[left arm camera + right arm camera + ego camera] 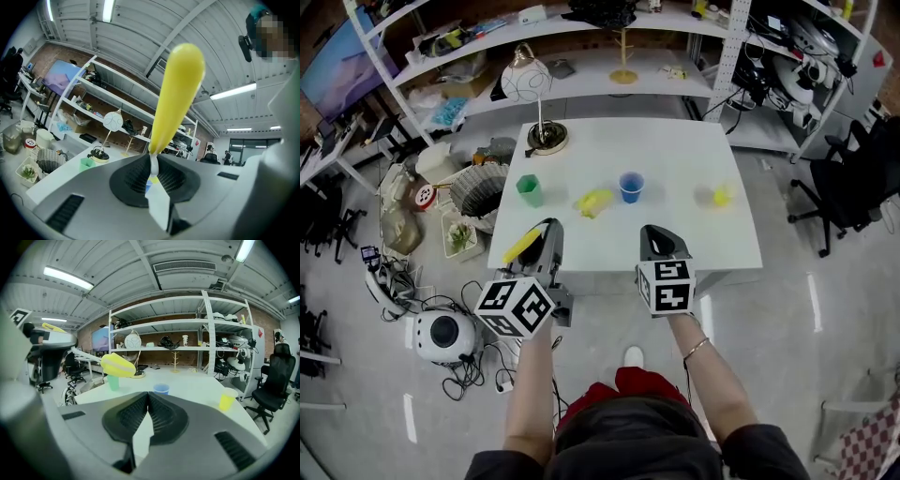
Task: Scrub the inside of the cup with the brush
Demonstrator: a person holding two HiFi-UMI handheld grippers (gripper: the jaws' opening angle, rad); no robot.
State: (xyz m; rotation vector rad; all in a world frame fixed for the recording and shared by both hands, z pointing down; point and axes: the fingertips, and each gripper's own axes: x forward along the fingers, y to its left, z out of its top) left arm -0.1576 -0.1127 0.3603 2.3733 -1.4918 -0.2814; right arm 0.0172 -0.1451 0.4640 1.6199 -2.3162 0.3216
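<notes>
Nearest the person, the left gripper is clamped on the thin white neck of the brush, whose yellow body juts forward and up beyond the jaws. Held by the neck this way, the brush appears ready to be steered into a cup. The right gripper has its jaws pressed together with nothing between them, probably free to steady a cup.

Both grippers hover side by side at the near edge of the white desk, well short of the cups.

Three cups stand in a row across the middle of the desk: a green cup toward the left edge, a blue cup near the centre, and a yellow cup toward the right edge. Which one is to be scrubbed cannot be told. A small yellow object lies between the green and blue cups.

Nothing stands between the grippers and the cups. A lamp stands at the far left corner, with shelving beyond.
</notes>
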